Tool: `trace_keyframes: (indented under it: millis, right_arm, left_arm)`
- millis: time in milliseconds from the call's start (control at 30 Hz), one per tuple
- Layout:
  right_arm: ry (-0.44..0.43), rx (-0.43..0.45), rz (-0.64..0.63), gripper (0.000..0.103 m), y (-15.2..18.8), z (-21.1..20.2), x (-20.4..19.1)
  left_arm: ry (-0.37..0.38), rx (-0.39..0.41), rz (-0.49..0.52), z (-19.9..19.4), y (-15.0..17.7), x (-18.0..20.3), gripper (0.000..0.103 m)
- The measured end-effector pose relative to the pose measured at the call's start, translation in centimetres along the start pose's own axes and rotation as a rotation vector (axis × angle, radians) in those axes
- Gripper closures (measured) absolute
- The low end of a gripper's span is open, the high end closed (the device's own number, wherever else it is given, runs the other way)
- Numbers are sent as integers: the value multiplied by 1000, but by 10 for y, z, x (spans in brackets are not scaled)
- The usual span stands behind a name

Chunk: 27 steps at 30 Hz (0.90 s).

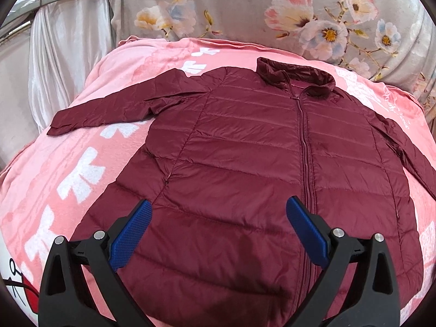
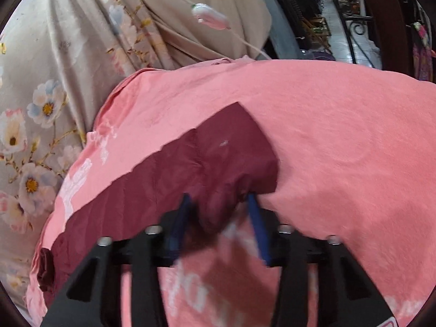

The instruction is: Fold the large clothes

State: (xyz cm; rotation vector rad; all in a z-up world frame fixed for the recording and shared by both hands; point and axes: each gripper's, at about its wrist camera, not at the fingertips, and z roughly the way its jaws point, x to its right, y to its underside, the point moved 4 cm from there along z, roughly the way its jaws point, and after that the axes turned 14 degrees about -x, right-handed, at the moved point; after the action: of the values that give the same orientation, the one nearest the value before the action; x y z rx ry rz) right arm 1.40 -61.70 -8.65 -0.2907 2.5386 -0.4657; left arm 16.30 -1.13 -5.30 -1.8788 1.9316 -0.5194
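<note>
A maroon quilted jacket [image 1: 245, 158] lies flat and zipped on a pink blanket [image 1: 81, 141], collar at the far side, left sleeve [image 1: 103, 111] stretched out to the left. My left gripper [image 1: 218, 231] is open and empty above the jacket's lower front. In the right wrist view the jacket's right sleeve [image 2: 190, 163] lies across the pink blanket [image 2: 327, 136]. My right gripper [image 2: 219, 212] has its blue fingers on either side of a bunched fold near the cuff; the view is blurred, so its hold is unclear.
A grey floral bedspread [image 1: 299, 13] lies behind the blanket. White curtain fabric [image 1: 62, 54] hangs at the left. In the right wrist view the floral fabric [image 2: 54, 95] is at the left, with a dark room with furniture [image 2: 340, 21] beyond.
</note>
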Motion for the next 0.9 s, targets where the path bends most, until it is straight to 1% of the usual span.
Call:
trace_keyframes:
  millis: [33, 67, 133, 200, 233, 300, 333, 400, 433, 467, 500, 567, 633, 667, 733, 767, 833, 900]
  right_arm:
    - [-6, -1, -10, 87, -3, 3, -7]
    - [-9, 5, -24, 93, -6, 3, -16]
    - [-32, 41, -82, 95, -9, -4, -46]
    - [-74, 76, -160, 96, -5, -17, -82]
    - [-105, 99, -220, 96, 1, -27, -109]
    - [-168, 118, -321, 97, 16, -43, -155]
    - [-214, 117, -390, 97, 31, -52, -186]
    - [-284, 100, -492, 97, 59, -62, -230]
    - [-326, 84, -560, 97, 82, -69, -259]
    - [-347, 74, -593, 97, 94, -71, -272]
    - [-387, 51, -652, 97, 119, -75, -297]
    - [-453, -1, -738, 97, 160, -77, -332]
    - [-503, -58, -817, 97, 203, -78, -361]
    - [-518, -77, -843, 97, 218, -78, -369]
    - [-548, -131, -917, 97, 261, -76, -392]
    - [-557, -148, -939, 98, 275, -75, -397]
    - [-574, -202, -1006, 98, 318, -71, -412]
    - [-575, -238, -1050, 98, 347, -65, -420]
  left_arm:
    - [2, -2, -4, 1, -1, -1, 6]
    - [4, -3, -9, 2, -3, -3, 6]
    - [4, -3, -20, 4, -6, -7, 6]
    - [1, 1, -31, 5, -11, -13, 6]
    - [0, 4, -38, 6, -13, -17, 6]
    - [-3, 10, -53, 6, -16, -23, 6]
    - [-1, 13, -63, 7, -18, -28, 6]
    - [4, 18, -79, 7, -21, -36, 6]
    - [6, 20, -85, 6, -23, -39, 6]
    - [12, 23, -90, 6, -25, -43, 6]
    - [16, 25, -94, 6, -26, -45, 6]
    - [29, 34, -107, 4, -30, -53, 6]
    - [33, 45, -118, 2, -34, -61, 6]
    - [36, 50, -125, 1, -36, -66, 6]
    - [42, 58, -139, 0, -38, -76, 6]
    - [44, 61, -143, 0, -39, -80, 6]
    - [48, 64, -153, 0, -40, -88, 6]
    - [52, 64, -160, 2, -41, -96, 7]
